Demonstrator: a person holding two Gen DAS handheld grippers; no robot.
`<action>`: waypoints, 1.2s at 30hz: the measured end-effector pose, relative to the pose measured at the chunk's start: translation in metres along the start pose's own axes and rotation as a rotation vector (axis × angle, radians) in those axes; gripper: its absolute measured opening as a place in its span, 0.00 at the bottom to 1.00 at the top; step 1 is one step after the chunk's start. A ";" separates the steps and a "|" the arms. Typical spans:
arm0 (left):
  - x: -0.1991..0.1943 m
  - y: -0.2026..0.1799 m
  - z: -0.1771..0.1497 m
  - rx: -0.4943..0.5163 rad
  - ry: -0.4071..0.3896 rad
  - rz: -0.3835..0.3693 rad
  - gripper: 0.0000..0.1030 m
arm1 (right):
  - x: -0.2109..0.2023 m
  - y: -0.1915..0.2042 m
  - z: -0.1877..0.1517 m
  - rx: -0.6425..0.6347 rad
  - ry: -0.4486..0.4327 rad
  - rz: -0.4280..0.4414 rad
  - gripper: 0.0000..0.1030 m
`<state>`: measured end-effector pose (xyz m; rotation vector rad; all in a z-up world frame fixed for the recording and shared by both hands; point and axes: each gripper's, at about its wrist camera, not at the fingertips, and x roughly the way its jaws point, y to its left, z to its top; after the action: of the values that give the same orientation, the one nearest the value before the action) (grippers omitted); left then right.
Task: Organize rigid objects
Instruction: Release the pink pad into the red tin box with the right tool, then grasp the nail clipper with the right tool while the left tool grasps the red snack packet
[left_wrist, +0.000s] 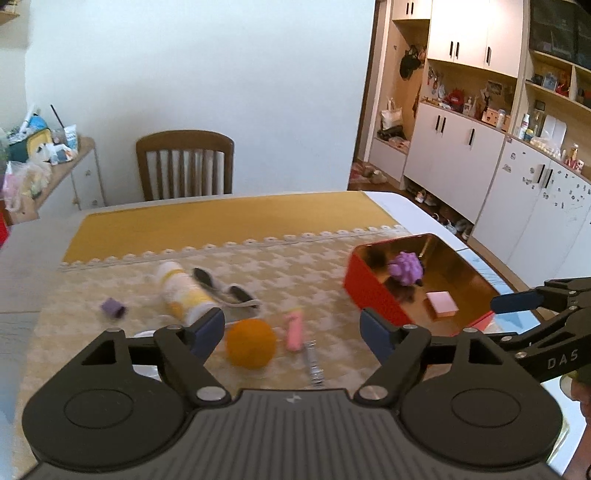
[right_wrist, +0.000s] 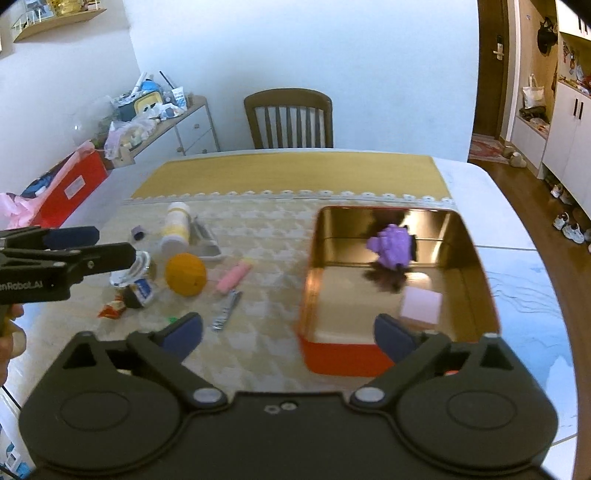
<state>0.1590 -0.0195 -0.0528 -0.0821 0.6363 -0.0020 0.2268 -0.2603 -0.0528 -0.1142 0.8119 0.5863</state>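
A red tin (left_wrist: 373, 295) (right_wrist: 343, 358) with a gold inside stands on the right of the table. It holds a purple bumpy toy (left_wrist: 405, 267) (right_wrist: 391, 245) and a pink block (left_wrist: 442, 303) (right_wrist: 421, 304). Left of it lie an orange ball (left_wrist: 251, 343) (right_wrist: 185, 274), a pink tube (left_wrist: 294, 329) (right_wrist: 232, 277), a metal clipper (left_wrist: 314, 363) (right_wrist: 226, 310), a white bottle (left_wrist: 183, 291) (right_wrist: 176, 225) and a small purple cylinder (left_wrist: 112, 307) (right_wrist: 138, 233). My left gripper (left_wrist: 291, 326) hangs open above the ball and tube, holding nothing. My right gripper (right_wrist: 289, 332) is open and empty over the tin's near wall.
A grey flat item (left_wrist: 229, 291) (right_wrist: 205, 240) lies beside the bottle. A small jar (right_wrist: 138, 280) and a snack packet (right_wrist: 112, 308) sit near the table's left edge. A wooden chair (left_wrist: 184, 166) (right_wrist: 290, 118) stands at the far side, a cluttered side cabinet (right_wrist: 173, 122) at the left.
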 end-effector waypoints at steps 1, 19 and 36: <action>-0.002 0.006 -0.003 0.002 -0.004 0.002 0.80 | 0.001 0.005 0.000 0.000 -0.005 0.002 1.00; 0.007 0.099 -0.066 0.012 0.094 0.043 0.82 | 0.078 0.071 -0.003 -0.009 0.050 -0.087 1.00; 0.054 0.117 -0.079 -0.099 0.190 0.082 0.82 | 0.143 0.085 -0.001 -0.049 0.139 -0.193 0.80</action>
<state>0.1527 0.0895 -0.1575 -0.1531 0.8295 0.1024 0.2581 -0.1249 -0.1448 -0.2776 0.9101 0.4192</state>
